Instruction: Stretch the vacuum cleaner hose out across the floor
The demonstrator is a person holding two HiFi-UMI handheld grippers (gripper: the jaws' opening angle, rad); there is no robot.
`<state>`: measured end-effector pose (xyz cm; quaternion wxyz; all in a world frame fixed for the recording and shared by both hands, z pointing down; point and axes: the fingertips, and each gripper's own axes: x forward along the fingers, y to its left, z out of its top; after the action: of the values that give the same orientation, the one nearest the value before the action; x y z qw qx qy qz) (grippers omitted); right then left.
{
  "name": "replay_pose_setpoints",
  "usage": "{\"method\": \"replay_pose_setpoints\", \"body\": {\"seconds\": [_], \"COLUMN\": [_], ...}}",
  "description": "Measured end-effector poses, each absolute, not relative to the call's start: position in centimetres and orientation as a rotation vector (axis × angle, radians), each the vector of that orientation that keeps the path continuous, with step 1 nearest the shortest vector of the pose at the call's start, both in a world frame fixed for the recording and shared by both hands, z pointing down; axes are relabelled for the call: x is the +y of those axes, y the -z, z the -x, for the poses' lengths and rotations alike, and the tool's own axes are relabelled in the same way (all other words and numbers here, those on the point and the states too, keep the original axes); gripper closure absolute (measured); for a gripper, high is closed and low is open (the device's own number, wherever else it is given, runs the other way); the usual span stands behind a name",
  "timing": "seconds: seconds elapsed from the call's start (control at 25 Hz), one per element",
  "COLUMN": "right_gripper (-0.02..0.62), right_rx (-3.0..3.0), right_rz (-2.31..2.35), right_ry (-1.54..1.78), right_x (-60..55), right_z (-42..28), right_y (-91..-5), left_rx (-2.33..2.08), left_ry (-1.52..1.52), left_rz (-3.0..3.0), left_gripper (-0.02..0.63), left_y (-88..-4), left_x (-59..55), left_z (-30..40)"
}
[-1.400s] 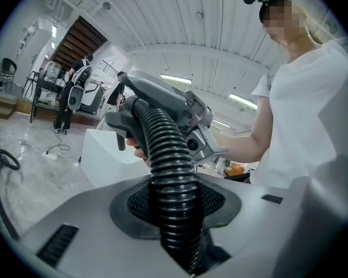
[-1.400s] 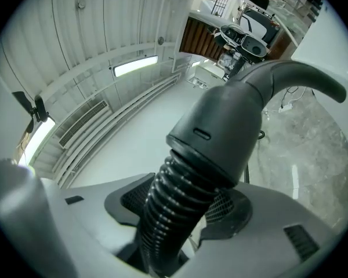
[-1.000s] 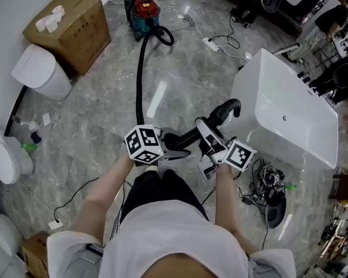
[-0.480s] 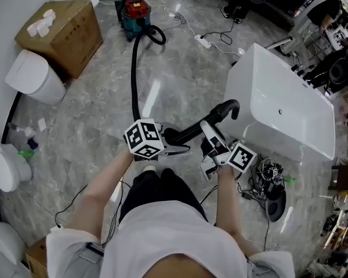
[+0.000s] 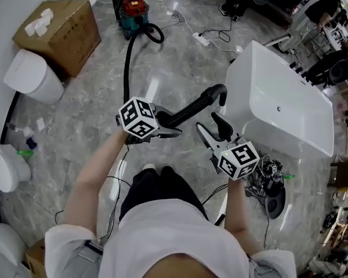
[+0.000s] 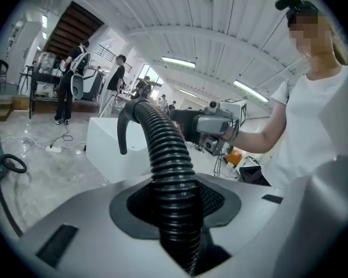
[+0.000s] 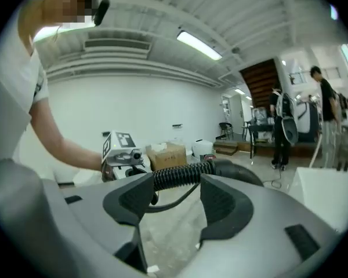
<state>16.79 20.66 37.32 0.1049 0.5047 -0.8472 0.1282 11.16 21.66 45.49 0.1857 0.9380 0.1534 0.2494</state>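
Note:
A black ribbed vacuum hose (image 5: 188, 110) runs from the red and teal vacuum cleaner (image 5: 133, 10) across the floor and up to my left gripper (image 5: 173, 133). That gripper is shut on the hose; in the left gripper view the hose (image 6: 171, 172) lies clamped between the jaws (image 6: 174, 198). The hose's curved black end (image 5: 219, 91) sticks out past it, toward the bathtub. My right gripper (image 5: 209, 124) hangs a little below and right of that end, open and holding nothing. In the right gripper view the hose (image 7: 180, 176) crosses beyond the open jaws (image 7: 174, 198).
A white bathtub (image 5: 278, 103) stands at the right, with a tangle of cables (image 5: 267, 178) by its near corner. A cardboard box (image 5: 58, 30) and white toilets (image 5: 32, 74) line the left wall. A power strip (image 5: 200, 39) lies on the marble floor. People stand at the back right.
The right gripper has let go of the hose near its curved end and drawn back toward the person. The left gripper has lifted the hose up and slightly left.

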Motion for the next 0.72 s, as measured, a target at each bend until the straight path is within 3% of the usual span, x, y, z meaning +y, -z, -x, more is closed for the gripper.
{"method": "replay_pose_setpoints", "body": {"seconds": [0.4,0.72], "right_gripper": [0.348,0.348], "right_rx": [-2.085,-1.976], "right_rz": [-0.892,-0.555], "right_ry": [0.214,0.220], "right_x": [19.3,19.5], "right_z": [-13.8,-11.5], "right_y": [-40.2,-43.8], "left_rx": [0.573,0.714], "left_ry": [-0.947,-1.168], "left_rz": [-2.532,-2.462], "left_gripper": [0.451,0.451], "left_y": [-48.2,-50.5], "left_x": [21.5,22.9], "left_z": [-9.7,-8.2]}}
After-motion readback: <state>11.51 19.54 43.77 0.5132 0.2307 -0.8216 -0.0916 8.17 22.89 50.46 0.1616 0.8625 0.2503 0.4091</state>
